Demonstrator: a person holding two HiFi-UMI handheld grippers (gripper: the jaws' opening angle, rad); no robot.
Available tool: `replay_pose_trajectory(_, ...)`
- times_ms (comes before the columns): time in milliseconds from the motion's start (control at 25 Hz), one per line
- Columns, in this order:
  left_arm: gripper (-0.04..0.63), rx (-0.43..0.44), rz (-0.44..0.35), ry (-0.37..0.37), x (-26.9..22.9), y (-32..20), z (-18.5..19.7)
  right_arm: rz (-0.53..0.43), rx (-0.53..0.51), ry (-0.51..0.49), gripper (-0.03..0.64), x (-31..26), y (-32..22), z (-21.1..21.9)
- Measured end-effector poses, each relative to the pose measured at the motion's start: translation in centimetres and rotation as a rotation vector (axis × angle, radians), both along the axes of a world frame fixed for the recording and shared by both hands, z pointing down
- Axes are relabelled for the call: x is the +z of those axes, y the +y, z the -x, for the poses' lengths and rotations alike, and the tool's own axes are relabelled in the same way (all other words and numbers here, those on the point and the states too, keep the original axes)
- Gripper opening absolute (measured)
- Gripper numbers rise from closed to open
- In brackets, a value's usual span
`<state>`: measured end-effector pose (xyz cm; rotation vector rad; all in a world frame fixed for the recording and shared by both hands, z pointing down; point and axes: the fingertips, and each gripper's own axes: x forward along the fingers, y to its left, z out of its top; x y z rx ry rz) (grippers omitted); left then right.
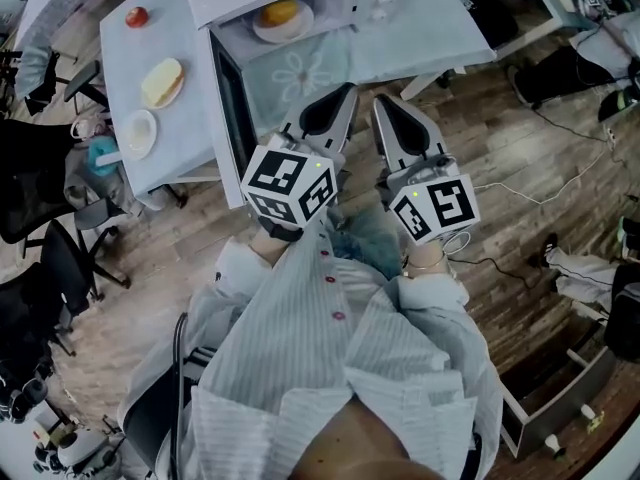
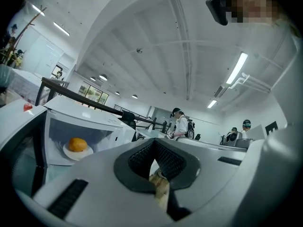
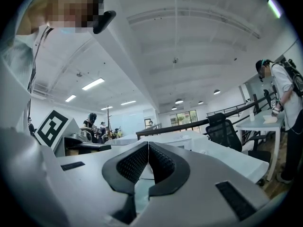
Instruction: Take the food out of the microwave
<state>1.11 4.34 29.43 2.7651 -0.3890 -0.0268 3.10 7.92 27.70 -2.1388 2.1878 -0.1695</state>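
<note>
- Table [image 1: 118,63]: pale top, standing on a wooden floor [image 1: 150,258].
- Red round fruit [image 1: 137,16]: near the table's far left corner.
- Plate with a yellow loaf [image 1: 162,82]: midway along the left edge.
- Small white plate [image 1: 139,133]: by the left edge, toward the near corner.
- Black office chair [image 1: 45,258]: left of the table.
- Open drawer [image 1: 560,393]: lower right.

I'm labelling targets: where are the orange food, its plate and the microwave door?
orange food [image 1: 279,12], head view, its top.
plate [image 1: 288,36], head view, bare rim beside the food.
microwave door [image 1: 230,118], head view, dark frame of the open door.
</note>
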Motion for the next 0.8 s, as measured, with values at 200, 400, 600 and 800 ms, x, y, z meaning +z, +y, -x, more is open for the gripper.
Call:
replay_pose_trajectory(200, 0.008, -0.039, 0.001, -0.003, 0.3, -1.3, -0.4, 0.007, -0.031, -0.007, 0.032, 0.3, -1.6, -1.2)
replay_pose_trajectory(400, 0.008, -0.079, 0.012, -0.010, 0.8, -3.0, -1.1, 0.023, -0.085, -0.013, 0.032, 0.9, -3.8, -1.9)
replay_pose_trajectory(600, 0.008, -0.144, 0.027, 0.003, 1.3, -5.7, -2.2, 0.031, -0.148, -0.013, 0.032, 1.8, -6.9, -3.1)
replay_pose_trajectory(800, 0.008, -0.225, 0.031, 0.017, 1.5, -8.7, -4.3, 0.046, -0.239, -0.029, 0.032, 2.6, -10.6, -5.3)
